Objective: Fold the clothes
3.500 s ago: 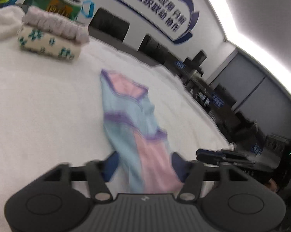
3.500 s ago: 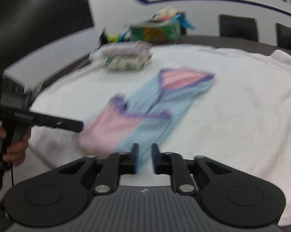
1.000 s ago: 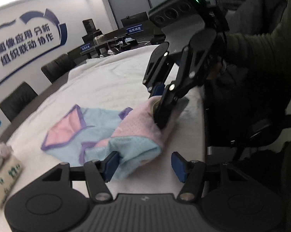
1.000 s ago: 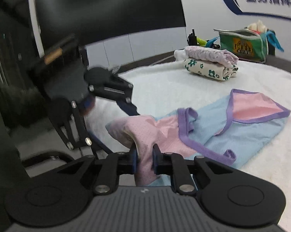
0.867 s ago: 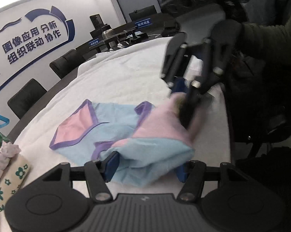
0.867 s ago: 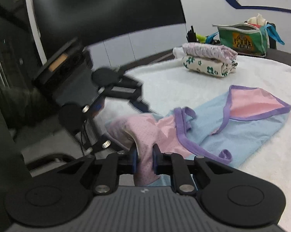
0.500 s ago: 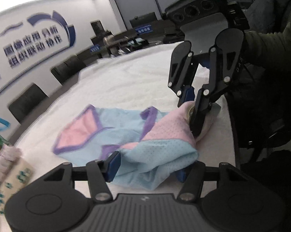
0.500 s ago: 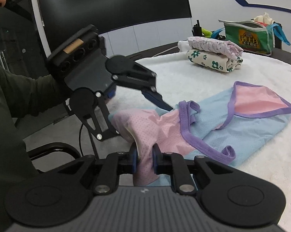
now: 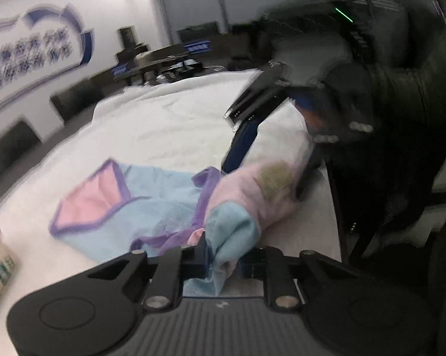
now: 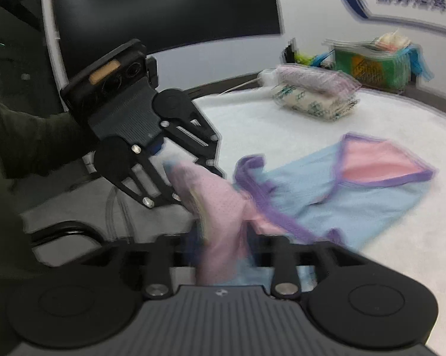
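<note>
White towelling covered the table (image 9: 169, 124), and the pink and blue top (image 9: 163, 198) lay on it. Each hand-held gripper, left (image 9: 223, 259) and right (image 10: 220, 246), pinched its near hem. It looked soft, light and floppy, best held by corners.

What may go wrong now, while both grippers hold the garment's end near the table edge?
The left gripper and right gripper pinch the pink and blue garment close together, so they might collide. The lifted end is bunched, so the fold may land crooked. Pulling could drag the flat part across the white cloth.
</note>
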### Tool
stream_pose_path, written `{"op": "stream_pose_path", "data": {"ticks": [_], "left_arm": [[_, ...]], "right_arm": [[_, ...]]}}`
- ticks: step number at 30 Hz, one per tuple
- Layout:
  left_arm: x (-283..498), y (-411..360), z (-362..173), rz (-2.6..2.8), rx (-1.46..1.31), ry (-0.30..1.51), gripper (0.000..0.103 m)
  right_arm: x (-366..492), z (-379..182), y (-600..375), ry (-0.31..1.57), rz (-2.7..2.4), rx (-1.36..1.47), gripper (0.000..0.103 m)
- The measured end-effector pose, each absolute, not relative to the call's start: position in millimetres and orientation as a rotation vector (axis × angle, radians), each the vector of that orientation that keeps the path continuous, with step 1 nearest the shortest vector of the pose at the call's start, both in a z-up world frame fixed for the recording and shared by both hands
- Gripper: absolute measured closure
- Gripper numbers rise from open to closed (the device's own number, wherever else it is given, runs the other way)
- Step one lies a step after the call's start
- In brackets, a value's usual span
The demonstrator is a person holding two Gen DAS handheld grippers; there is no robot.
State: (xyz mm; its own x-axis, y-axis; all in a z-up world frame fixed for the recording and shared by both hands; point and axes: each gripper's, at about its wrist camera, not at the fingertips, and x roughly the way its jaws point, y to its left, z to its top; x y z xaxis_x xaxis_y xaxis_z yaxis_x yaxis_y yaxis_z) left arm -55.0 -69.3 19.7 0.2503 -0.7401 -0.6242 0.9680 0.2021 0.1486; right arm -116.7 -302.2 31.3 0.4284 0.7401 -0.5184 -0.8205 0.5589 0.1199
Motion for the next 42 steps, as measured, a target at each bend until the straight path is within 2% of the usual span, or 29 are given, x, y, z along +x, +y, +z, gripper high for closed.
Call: {"op": "stream_pose_path", "data": {"ticks": [2, 4, 10, 11, 13, 14, 15, 20, 24, 28, 31, 32, 33, 34, 35, 39, 40, 42], "left_arm": [[-41, -64, 20, -1.274, 0.484, 0.524, 0.089], [-31, -59, 21, -1.287, 0.405, 0.566, 0.09], [-10, -46, 26, -1.278, 0.182, 0.649, 0.09], [-9, -45, 27, -1.279, 0.158, 0.654, 0.09], [-12, -44, 29, -1.282, 0.153, 0.65, 0.09], [-13, -43, 29, -1.283, 0.152, 0.648, 0.09], [-20, -43, 31, -1.3, 0.172, 0.634, 0.091], [-54, -39, 36, -1.441, 0.258, 0.594, 0.091], [-51, -41, 33, -1.487, 0.19, 0.654, 0.091], [-24, -32, 27, -1.38, -0.061, 0.729, 0.088], [-7, -29, 17, -1.199, -0.237, 0.838, 0.077], [-4, -28, 14, -1.14, -0.283, 0.867, 0.073], [-2, -27, 11, -1.08, -0.329, 0.895, 0.07], [-6, -24, 10, -1.029, -0.365, 0.895, 0.056], [-10, -21, 10, -0.979, -0.399, 0.892, 0.043], [-29, -13, 15, -0.912, -0.413, 0.804, 0.032], [-34, -12, 16, -0.896, -0.415, 0.782, 0.031], [-44, -8, 19, -0.864, -0.421, 0.737, 0.031]], "right_arm": [[-133, 28, -311, 0.462, 0.976, -0.175, 0.013], [-147, 25, -315, 0.379, 0.954, -0.208, 0.013], [-164, 11, -293, 0.321, 0.873, -0.42, 0.016], [-164, 9, -289, 0.315, 0.859, -0.44, 0.024], [-154, 7, -286, 0.355, 0.834, -0.416, 0.054], [-147, 6, -285, 0.382, 0.822, -0.395, 0.086], [-143, 7, -287, 0.399, 0.818, -0.368, 0.095], [-156, 27, -303, 0.407, 0.986, -0.315, 0.095], [-139, 29, -318, 0.481, 1.07, -0.172, 0.095], [-108, 28, -334, 0.554, 1.09, 0.016, 0.095], [-76, 24, -341, 0.611, 0.951, 0.165, 0.091], [-66, 22, -342, 0.633, 0.903, 0.204, 0.082], [-62, 19, -342, 0.646, 0.864, 0.225, 0.061], [-61, 17, -341, 0.654, 0.832, 0.233, 0.054], [-60, 15, -340, 0.661, 0.801, 0.24, 0.051], [-58, 7, -337, 0.688, 0.678, 0.279, 0.054], [-60, 5, -337, 0.694, 0.658, 0.301, 0.058], [-61, 0, -333, 0.687, 0.63, 0.321, 0.077]]}}
